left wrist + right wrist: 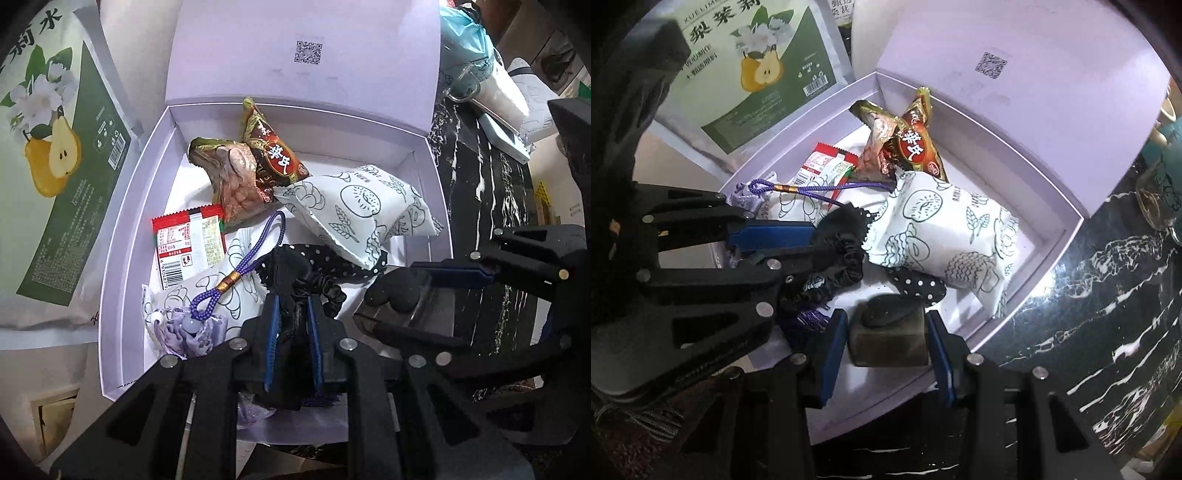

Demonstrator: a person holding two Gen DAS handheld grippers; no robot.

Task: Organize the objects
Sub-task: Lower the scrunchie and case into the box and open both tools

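An open lilac box (122, 206) (1067, 206) holds snack packets: a brown-gold one (258, 162) (905, 147), a white printed one (354, 206) (945, 229), a red-white one (188, 240) (823, 162), plus a purple cord charm (229, 280) (798, 190). My left gripper (293, 325) (798, 236) is shut on a black scrunchie (314, 288) (834, 258) with polka-dot fabric, low in the box. My right gripper (886, 332) (417, 295) is shut on a small dark clear box (886, 339) (402, 299) at the box's near right corner.
A green-white pear-print bag (55, 147) (757, 66) lies left of the box. The box lid (303, 48) stands upright behind. A black marble counter (487, 206) (1108, 314) lies to the right, with a teal bag (465, 40) and glassware (1160, 195).
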